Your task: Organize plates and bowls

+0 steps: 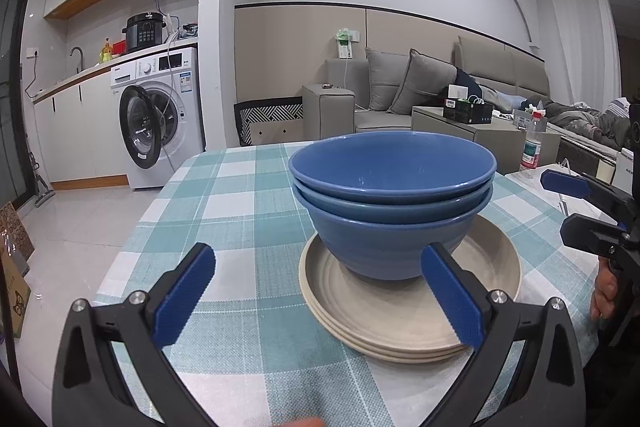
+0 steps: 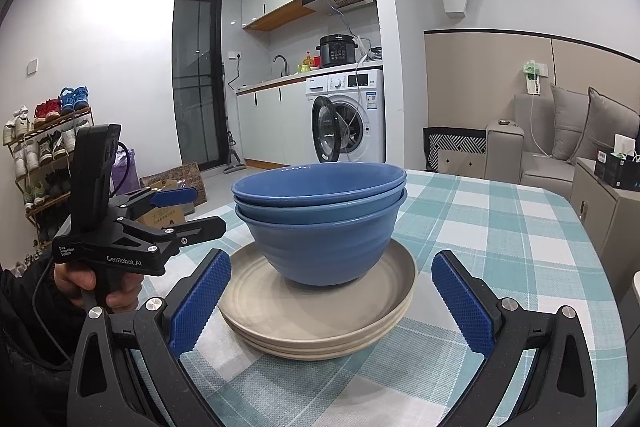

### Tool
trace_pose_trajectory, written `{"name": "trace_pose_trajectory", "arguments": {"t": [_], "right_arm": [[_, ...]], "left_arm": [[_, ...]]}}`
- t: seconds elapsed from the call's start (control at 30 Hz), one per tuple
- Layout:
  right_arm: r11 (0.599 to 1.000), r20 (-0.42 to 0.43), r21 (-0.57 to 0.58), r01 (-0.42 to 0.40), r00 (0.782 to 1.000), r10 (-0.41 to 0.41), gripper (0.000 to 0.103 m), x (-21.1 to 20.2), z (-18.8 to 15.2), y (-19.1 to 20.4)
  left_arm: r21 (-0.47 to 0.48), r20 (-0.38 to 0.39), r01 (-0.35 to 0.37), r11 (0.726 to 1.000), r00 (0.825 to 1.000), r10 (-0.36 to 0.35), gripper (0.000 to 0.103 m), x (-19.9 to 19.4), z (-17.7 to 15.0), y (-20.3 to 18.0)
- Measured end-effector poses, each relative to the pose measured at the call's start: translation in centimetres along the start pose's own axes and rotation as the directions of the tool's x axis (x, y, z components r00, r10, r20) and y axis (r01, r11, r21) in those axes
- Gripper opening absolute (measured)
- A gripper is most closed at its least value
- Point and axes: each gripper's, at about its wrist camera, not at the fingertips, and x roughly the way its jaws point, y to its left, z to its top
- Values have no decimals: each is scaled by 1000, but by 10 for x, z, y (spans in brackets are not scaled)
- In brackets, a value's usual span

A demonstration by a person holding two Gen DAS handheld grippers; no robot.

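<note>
Three nested blue bowls [image 1: 392, 195] [image 2: 320, 219] sit on a stack of three beige plates [image 1: 492, 255] [image 2: 248, 299] on the teal checked tablecloth [image 1: 224, 195] [image 2: 500, 227]. My left gripper [image 1: 318, 255] is open just short of the stack, its right finger [image 1: 452, 295] in front of the plates' near rim, nothing between the pads. My right gripper [image 2: 330, 261] is open too, facing the stack from the other side, its fingers to either side of the plates. Each gripper shows in the other's view: the right gripper [image 1: 560, 207] and the left gripper [image 2: 208, 209], hand-held.
A plastic bottle [image 1: 532, 147] stands on a side table beyond the right table edge. The table's left edge drops to the tiled floor [image 1: 80, 227]. A washing machine [image 2: 352, 115], a grey sofa [image 1: 400, 99] and a shoe rack [image 2: 48, 147] stand around the room.
</note>
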Motion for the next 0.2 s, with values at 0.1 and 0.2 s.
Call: {"name": "trace_pose_trajectory", "arguments": {"t": [0.1,0.2], "right_arm": [[1000,-6,-11,-3,1000,3,102,0,-1,2],[1000,-14,-25,-7,1000,7,102,1,-2,5]], "left_arm": [[-2,-8,5,1000,1000,-5,103,1,-1,1],[-5,-12,12,1000,1000,-12,103,2,-2,1]]}}
